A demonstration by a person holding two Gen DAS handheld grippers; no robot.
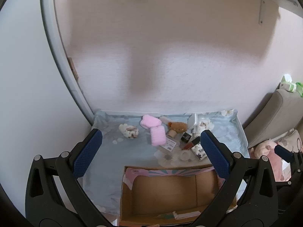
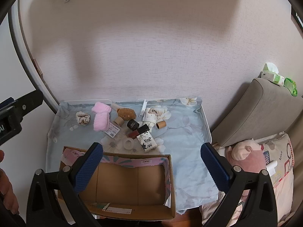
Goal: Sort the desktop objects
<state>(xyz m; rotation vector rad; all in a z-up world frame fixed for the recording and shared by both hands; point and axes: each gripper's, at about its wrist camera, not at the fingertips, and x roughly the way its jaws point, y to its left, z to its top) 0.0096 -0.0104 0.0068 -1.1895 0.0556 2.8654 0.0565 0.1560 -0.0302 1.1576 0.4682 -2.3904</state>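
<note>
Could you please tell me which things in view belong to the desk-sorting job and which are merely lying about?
For the job:
- cardboard box, empty
- pink fluffy cloth
- brown plush toy
- black jar
- red lipstick tube
- tape roll
- floral packet

Lying about:
- pink pig plush
- grey cushion
- green wipes pack

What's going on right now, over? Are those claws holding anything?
Left gripper open, empty. Right gripper open, empty. Box empty, clutter still on the table behind it. Nothing in the way.
</note>
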